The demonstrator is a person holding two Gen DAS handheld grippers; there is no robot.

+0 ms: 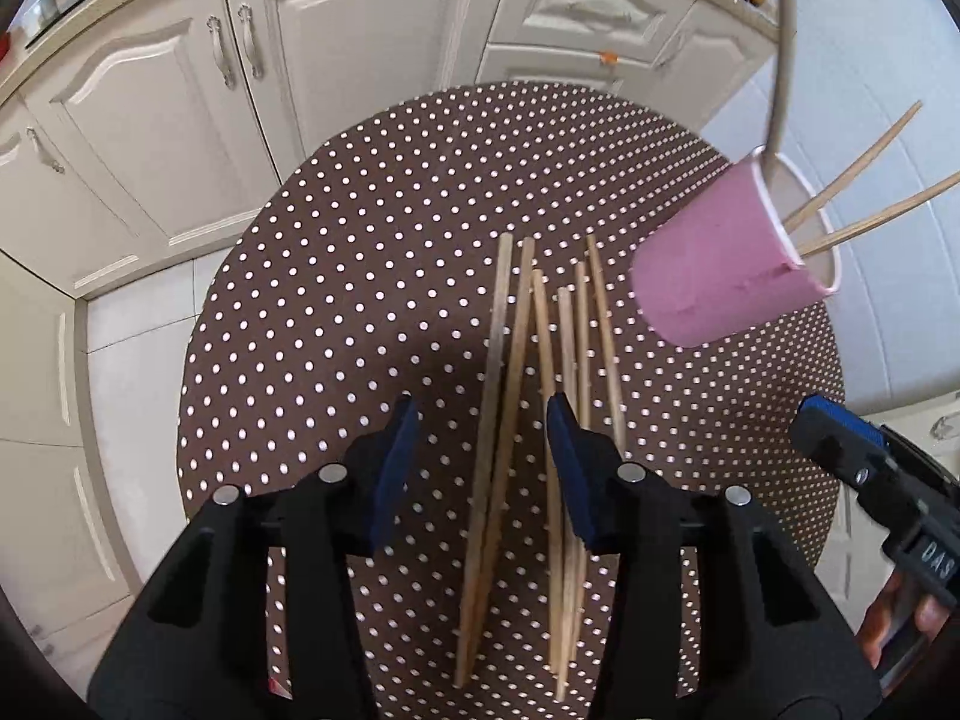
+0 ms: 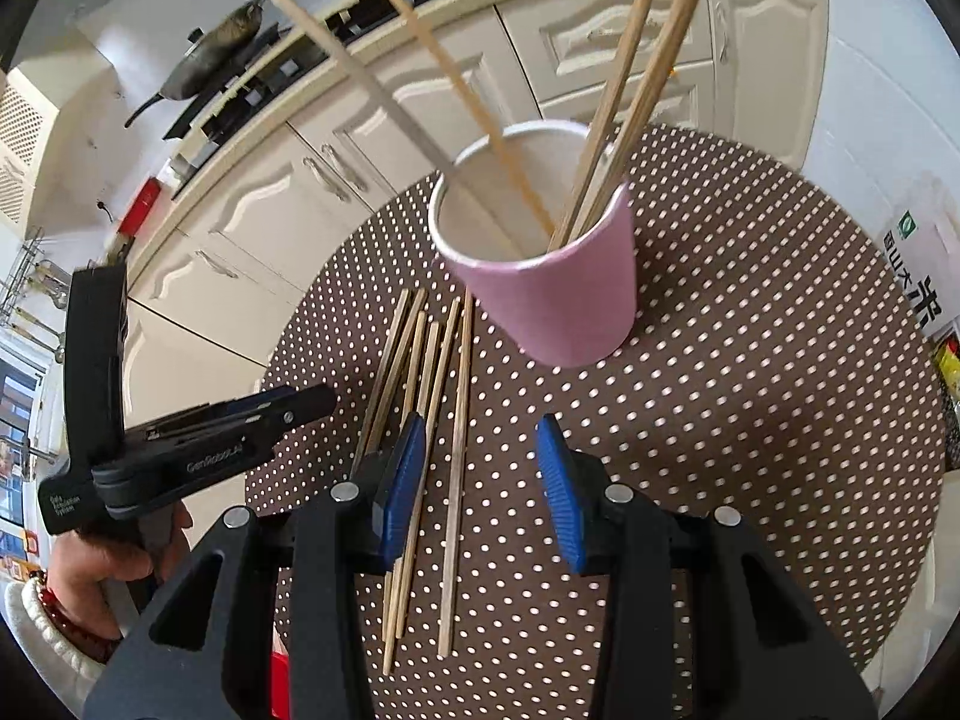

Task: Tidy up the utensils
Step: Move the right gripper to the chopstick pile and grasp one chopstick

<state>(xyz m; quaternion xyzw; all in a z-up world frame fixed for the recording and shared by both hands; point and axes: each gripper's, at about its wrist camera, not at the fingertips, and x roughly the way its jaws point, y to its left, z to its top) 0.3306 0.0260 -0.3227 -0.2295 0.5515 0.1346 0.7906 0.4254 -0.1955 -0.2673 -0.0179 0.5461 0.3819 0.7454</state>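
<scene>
Several wooden chopsticks (image 1: 516, 420) lie side by side on a round brown polka-dot table (image 1: 336, 276); they also show in the right wrist view (image 2: 420, 390). A pink paper cup (image 1: 726, 264) stands at the right with several chopsticks upright in it (image 2: 624, 90); the cup shows in the right wrist view (image 2: 558, 294). My left gripper (image 1: 483, 444) is open and empty, hovering over the loose chopsticks. My right gripper (image 2: 480, 468) is open and empty, just in front of the cup, with one chopstick between its fingers on the table below.
Cream kitchen cabinets (image 1: 336, 48) curve behind the table. A stove with a pan (image 2: 222, 42) sits on the counter. The right gripper (image 1: 870, 468) appears at the left view's right edge; the left gripper (image 2: 198, 450) appears at the right view's left.
</scene>
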